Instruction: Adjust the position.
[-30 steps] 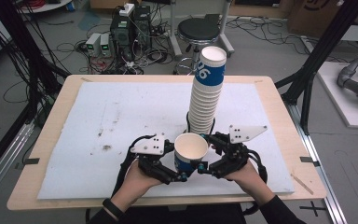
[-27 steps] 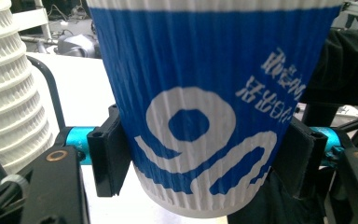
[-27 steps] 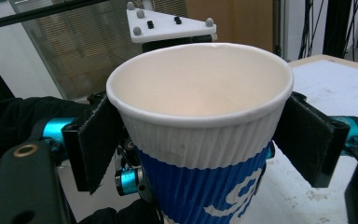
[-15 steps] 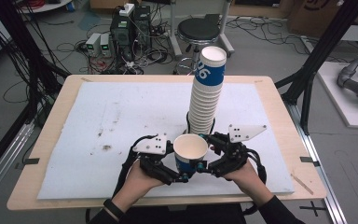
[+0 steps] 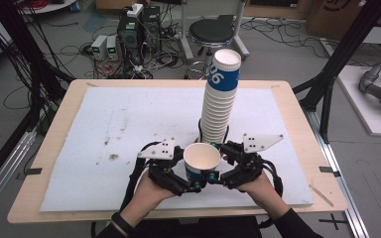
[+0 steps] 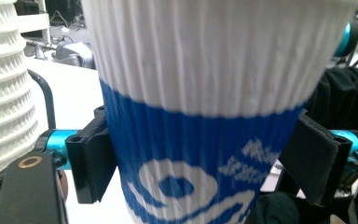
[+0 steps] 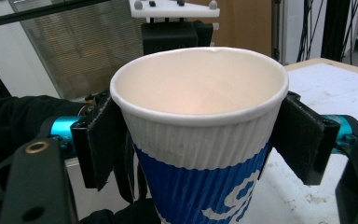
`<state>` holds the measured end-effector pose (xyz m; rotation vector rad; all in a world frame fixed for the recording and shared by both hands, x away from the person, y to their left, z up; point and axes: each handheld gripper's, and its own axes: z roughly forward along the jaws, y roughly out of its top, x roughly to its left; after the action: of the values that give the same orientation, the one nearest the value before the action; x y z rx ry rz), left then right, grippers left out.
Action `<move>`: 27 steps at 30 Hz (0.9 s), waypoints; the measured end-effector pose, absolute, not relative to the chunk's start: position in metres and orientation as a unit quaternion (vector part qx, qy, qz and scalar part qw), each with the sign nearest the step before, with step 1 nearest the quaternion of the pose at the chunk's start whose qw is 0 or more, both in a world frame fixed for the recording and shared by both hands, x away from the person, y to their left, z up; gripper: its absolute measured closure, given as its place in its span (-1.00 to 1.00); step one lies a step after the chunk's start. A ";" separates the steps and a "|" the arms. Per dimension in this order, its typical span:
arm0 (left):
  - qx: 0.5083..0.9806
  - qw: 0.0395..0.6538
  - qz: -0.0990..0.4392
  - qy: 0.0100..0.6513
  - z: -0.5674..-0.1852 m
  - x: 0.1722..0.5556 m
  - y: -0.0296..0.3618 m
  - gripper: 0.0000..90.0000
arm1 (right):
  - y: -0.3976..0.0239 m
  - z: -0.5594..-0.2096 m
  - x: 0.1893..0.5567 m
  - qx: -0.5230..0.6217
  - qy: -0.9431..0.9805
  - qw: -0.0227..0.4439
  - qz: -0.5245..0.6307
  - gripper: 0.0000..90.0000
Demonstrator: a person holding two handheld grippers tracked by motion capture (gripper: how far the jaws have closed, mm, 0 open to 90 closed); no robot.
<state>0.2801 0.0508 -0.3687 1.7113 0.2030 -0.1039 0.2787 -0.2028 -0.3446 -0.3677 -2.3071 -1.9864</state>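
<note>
1. Black foam pads on the right gripper (image 7: pixel 191 140) sit flat against the two sides of a single paper cup (image 7: pixel 198 135), just below its rolled rim. The jaws are narrowed onto the ribbed wall, holding it without visibly denting it.
2. The left gripper (image 6: pixel 205 163) has its jaws lower down, at the blue band of the same cup (image 6: pixel 205 107). Its left pad touches the wall; the right pad looks close to it, though I cannot tell whether it is pressing or merely resting there.
3. Seen from the high view, both grippers meet at the cup (image 5: pixel 202 161) from opposite sides, the left gripper (image 5: pixel 191 181) and the right gripper (image 5: pixel 217 173) each backed by a hand (image 5: pixel 146 196). The cup stands upright, mouth open and empty, just in front of the stack.
4. The stack of cups (image 5: pixel 221 96) is the landmark here: a tall nested column, leaning slightly, with this cup directly on the person's side of its base.
5. My reading is that one gripper steadies high while the other takes the body, a two-handed hold suited to a light, easily crushed cup, perhaps mid-handover.
6. The stack rests on a white board (image 5: pixel 104 129), laid over a wooden table (image 5: pixel 44 148); the board left of the stack carries a few dark smudges.
</note>
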 end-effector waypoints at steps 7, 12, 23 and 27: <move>0.750 0.653 -0.048 0.094 -0.367 0.281 0.053 -0.54 | -0.200 -0.347 0.277 -0.121 -0.753 0.036 -0.646 -0.49; 0.750 0.653 -0.047 0.097 -0.367 0.281 0.054 -0.45 | -0.199 -0.348 0.277 -0.119 -0.754 0.033 -0.646 -0.49; 0.755 0.648 -0.045 0.090 -0.366 0.282 0.055 -0.45 | -0.201 -0.346 0.276 -0.118 -0.753 0.037 -0.646 -0.58; 0.754 0.649 -0.043 0.094 -0.366 0.282 0.057 -0.45 | -0.204 -0.345 0.277 -0.112 -0.756 0.029 -0.645 -0.60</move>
<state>0.2825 0.0568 -0.3658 1.7124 0.2133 -0.0977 0.2767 -0.2038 -0.3450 -0.3465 -2.3303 -1.9885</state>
